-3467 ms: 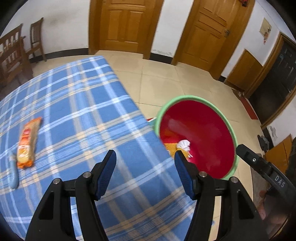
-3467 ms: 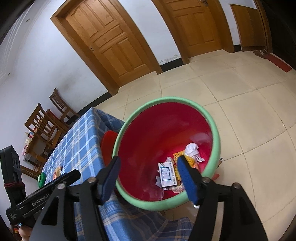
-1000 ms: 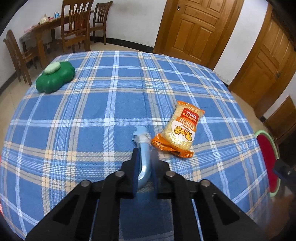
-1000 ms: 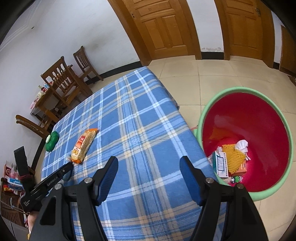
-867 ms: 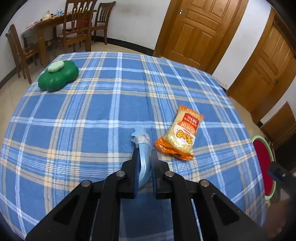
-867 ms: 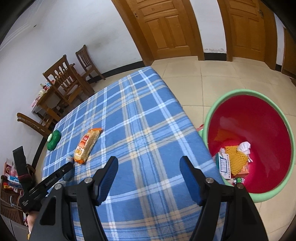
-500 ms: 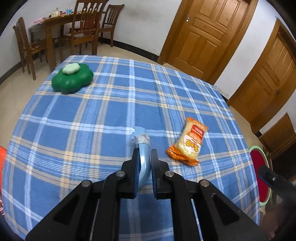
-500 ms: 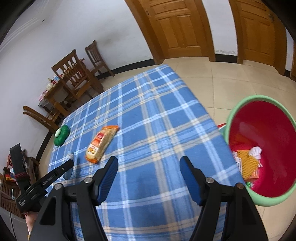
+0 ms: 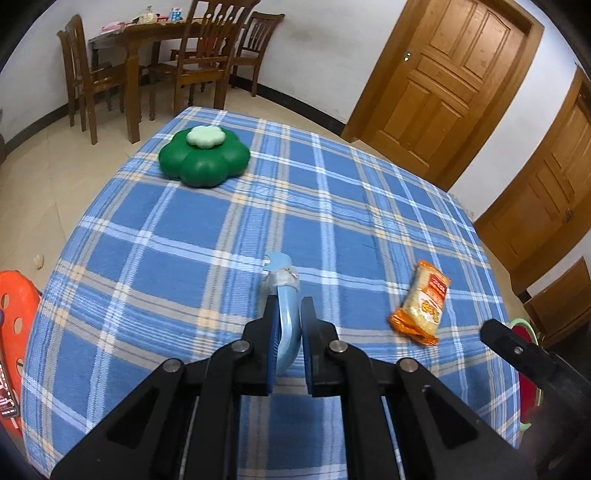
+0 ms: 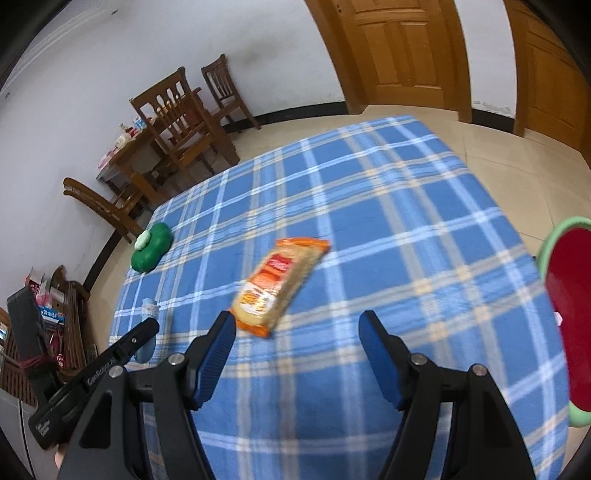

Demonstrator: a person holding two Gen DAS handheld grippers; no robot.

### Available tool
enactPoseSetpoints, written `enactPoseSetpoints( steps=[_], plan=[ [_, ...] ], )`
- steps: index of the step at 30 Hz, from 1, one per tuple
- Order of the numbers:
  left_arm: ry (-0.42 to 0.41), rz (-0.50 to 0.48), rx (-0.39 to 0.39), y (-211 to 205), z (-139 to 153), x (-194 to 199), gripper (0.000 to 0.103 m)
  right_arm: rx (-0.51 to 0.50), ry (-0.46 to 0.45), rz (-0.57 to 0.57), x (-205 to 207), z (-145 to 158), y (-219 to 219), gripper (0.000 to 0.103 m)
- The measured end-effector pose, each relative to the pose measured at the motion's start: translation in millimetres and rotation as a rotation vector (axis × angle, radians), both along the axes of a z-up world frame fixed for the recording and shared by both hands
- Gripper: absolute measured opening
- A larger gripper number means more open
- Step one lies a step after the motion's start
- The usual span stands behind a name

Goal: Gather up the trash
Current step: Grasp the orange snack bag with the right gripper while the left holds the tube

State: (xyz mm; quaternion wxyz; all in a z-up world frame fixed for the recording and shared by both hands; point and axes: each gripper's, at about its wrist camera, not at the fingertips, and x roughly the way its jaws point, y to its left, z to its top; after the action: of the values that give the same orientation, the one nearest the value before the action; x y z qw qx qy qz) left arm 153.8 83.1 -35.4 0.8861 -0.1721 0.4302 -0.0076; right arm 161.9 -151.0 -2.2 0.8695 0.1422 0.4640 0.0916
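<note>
Left tongs clench a pale blue tube; right tongs gape over the noodle packet on the tabletop.

A blue plaid cloth covers the table. At its far left sits a green flower-shaped box with a pale green knob on top. Beyond it, a wooden table with small clutter on it stands by the white wall, with wooden chairs around it. Wooden doors fill the far right wall. An orange stool shows at the near left edge.
</note>
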Motion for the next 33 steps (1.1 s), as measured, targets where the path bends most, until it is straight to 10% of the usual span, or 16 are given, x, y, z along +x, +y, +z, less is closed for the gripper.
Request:
enactPoseSetpoints(
  steps=[19,33],
  plan=[
    [0.004,0.016,-0.039,15,-7,0,0.01,-0.063,0.044,-0.036,38,-28,42,0.079],
    [-0.001,-0.007,-0.035,3,-3,-2,0.01,-0.003,0.048,-0.028,31,-34,25,0.044]
  ],
)
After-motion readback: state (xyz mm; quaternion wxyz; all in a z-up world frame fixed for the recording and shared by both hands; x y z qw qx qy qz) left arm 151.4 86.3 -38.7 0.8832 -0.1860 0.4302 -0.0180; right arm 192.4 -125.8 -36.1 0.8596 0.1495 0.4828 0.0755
